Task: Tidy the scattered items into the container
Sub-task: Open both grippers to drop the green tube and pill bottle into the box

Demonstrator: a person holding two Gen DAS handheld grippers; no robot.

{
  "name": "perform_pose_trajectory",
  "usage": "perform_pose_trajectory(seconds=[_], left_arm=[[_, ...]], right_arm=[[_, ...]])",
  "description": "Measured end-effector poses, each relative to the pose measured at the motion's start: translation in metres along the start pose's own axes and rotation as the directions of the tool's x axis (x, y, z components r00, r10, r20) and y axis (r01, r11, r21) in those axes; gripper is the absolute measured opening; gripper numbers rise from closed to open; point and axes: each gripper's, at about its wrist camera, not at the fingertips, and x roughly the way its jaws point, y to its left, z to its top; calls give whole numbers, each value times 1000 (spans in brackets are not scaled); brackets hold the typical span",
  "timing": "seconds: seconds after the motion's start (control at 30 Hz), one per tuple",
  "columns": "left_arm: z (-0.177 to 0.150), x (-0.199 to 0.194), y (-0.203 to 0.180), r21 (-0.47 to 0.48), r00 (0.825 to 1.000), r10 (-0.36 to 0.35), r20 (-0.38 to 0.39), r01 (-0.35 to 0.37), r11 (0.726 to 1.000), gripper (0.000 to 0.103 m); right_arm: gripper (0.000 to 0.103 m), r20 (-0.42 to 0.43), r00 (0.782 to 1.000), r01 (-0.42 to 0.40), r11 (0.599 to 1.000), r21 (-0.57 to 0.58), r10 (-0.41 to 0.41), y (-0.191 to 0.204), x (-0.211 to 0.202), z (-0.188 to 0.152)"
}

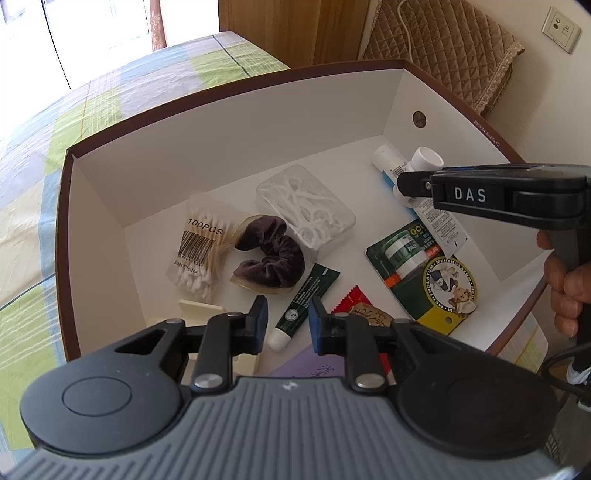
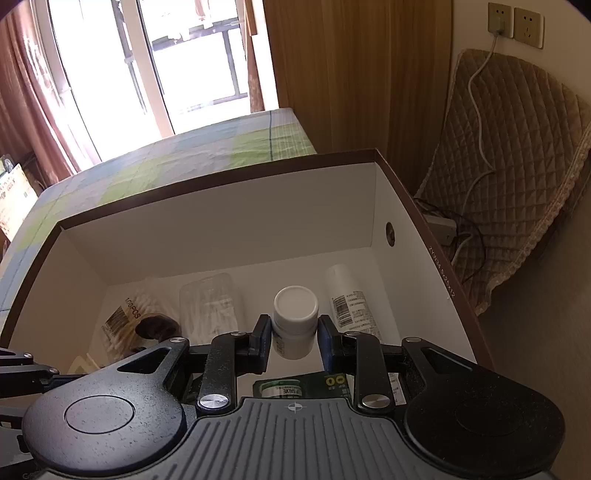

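A brown-rimmed box [image 1: 258,122] with white walls holds the tidied items: a cotton swab bag [image 1: 201,251], a dark purple scrunchie [image 1: 269,254], a clear floss pick case [image 1: 306,206], a green tube [image 1: 306,295], a red packet [image 1: 356,302], a Mentholatum card [image 1: 421,273] and a white tube [image 1: 436,218]. My right gripper [image 2: 295,341] is shut on a small white bottle [image 2: 295,314] over the box's [image 2: 221,236] right side; from the left wrist view it [image 1: 406,182] reaches in from the right across the bottle [image 1: 426,157]. My left gripper [image 1: 288,325] hangs open above the near side, holding nothing.
The box sits on a bed with a green and blue plaid sheet [image 1: 92,122]. A quilted brown cushion [image 2: 509,177] with a white cable leans on the wall at the right, below wall sockets [image 2: 517,22]. A wooden cabinet [image 2: 351,74] and a bright window [image 2: 166,55] stand behind.
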Motion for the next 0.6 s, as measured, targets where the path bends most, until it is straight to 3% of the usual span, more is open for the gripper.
perform_pose_trajectory(seconds=[0.33, 0.47, 0.5, 0.53, 0.6], left_arm=[[-1, -2, 3, -4, 1000, 12, 8, -12, 1000, 22], [-1, -3, 4, -7, 1000, 16, 11, -16, 1000, 26], [-1, -3, 5, -8, 1000, 18, 12, -17, 1000, 26], [-1, -3, 5, -9, 1000, 19, 12, -19, 1000, 26], [-2, -4, 6, -12, 1000, 20, 12, -20, 1000, 26]], right_arm=[[30, 2, 1000, -7, 1000, -9, 7, 0, 1, 0], [31, 6, 1000, 14, 998, -62, -14, 7, 3, 0], [51, 8, 1000, 25, 997, -77, -24, 9, 3, -1], [85, 20, 999, 27, 996, -80, -26, 10, 2, -1], [89, 60, 998, 21, 997, -70, -17, 9, -4, -1]])
